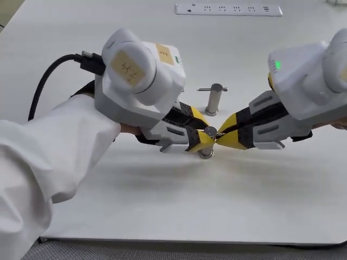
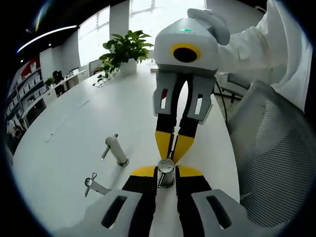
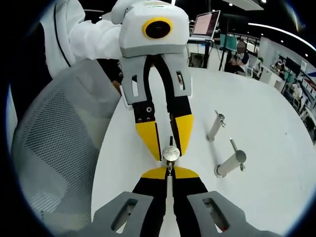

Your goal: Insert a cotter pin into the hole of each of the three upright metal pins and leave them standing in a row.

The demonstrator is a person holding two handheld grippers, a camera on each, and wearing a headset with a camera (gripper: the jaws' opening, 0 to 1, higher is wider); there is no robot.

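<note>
Left gripper has its jaws closed partway onto the near metal pin, clamping it from both sides while it stands upright on the white table. Right gripper comes in from the opposite side with its yellow tips squeezed almost together right at the pin's head. It looks like they're pinching a thin cotter pin there, though it's honestly too small to be sure. Just beside them, the other two metal pins are standing, each with a cotter pin through the top.
</note>
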